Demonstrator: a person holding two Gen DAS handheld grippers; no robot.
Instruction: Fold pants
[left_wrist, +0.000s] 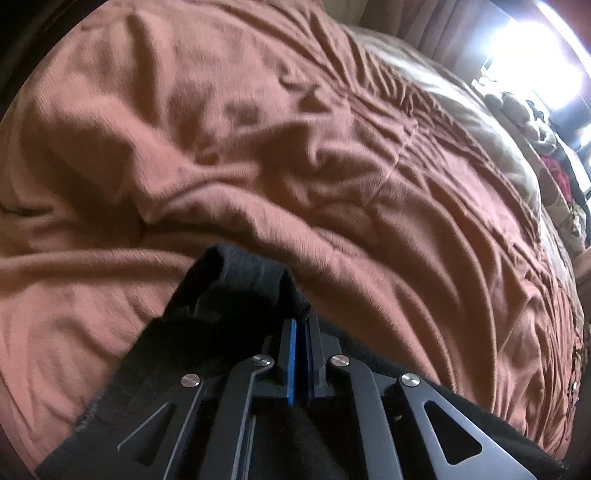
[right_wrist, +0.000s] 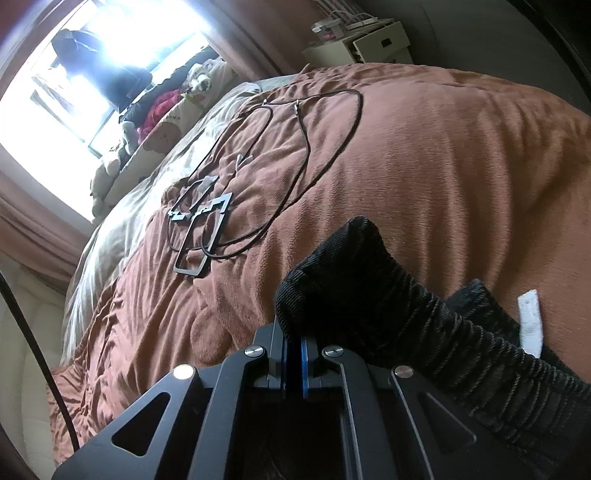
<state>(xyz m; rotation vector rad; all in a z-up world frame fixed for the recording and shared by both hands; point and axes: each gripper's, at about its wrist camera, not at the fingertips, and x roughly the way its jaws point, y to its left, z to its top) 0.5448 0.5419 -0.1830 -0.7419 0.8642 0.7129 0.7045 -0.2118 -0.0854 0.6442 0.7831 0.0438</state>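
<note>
Now black pants (right_wrist: 424, 295) hang pinched in both tongs — orientation unclear.

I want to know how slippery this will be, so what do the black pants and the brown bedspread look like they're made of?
The black pants look like a ribbed knit or fine corduroy, matte: fine parallel ridges run across the waistband, with a white tag beside it. The brown bedspread looks like soft, brushed fleece or plush, matte and fuzzy, creasing into rounded wrinkles. The exact fibre can't be told for either.
</note>
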